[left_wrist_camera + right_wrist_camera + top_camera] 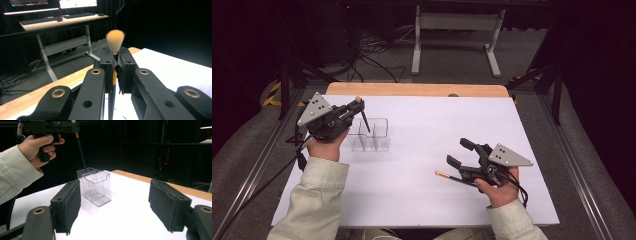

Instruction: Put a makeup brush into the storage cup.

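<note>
My left gripper (354, 107) is shut on a brush (366, 123) with a dark handle. In the left gripper view its tan bristles (115, 37) stick up above the jaws of that gripper (115, 65). The handle slants down, its lower end at the top of a clear plastic holder (373, 135), also seen in the right gripper view (96, 186). My right gripper (460, 151) rests low near the table's front right, open, with nothing between its pads (72, 205). A second thin brush (445, 175) with an orange end lies on the table just under it.
A white mat (422, 200) covers the table, with a wooden strip (417, 90) along the far edge. Beyond stand a white desk frame (457, 30) and cables on the floor. Dark frame posts (557, 85) flank the table.
</note>
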Motion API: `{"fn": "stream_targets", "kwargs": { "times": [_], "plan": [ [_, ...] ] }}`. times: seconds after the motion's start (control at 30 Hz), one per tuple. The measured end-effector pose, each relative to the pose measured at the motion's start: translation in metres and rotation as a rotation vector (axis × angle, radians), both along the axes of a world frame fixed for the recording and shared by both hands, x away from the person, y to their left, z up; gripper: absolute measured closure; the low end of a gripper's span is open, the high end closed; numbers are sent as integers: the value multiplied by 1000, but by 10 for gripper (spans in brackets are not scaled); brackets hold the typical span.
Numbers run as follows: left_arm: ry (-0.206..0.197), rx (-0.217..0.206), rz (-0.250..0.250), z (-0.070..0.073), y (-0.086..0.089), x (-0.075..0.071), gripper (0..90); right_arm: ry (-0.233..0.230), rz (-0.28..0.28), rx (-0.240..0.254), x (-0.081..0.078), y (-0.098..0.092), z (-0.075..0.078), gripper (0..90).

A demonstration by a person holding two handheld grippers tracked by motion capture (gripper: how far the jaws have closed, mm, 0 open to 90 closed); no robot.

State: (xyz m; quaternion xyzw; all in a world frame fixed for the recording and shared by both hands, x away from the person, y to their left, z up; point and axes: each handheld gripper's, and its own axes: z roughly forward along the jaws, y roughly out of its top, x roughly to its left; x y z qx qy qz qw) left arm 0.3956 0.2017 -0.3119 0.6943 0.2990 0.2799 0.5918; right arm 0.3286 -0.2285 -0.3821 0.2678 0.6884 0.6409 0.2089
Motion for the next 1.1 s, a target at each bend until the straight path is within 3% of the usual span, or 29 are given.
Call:
{"fn": "stream_targets", "kwargs": {
  "times": [0.47, 1.1],
  "plan": [
    [4, 0, 48, -9, 2, 8, 839, -2, -1, 2, 0, -1, 0, 267],
    [85, -6, 42, -36, 6, 27, 839, 3, 0, 7, 1, -2, 1, 268]
  ]
}}
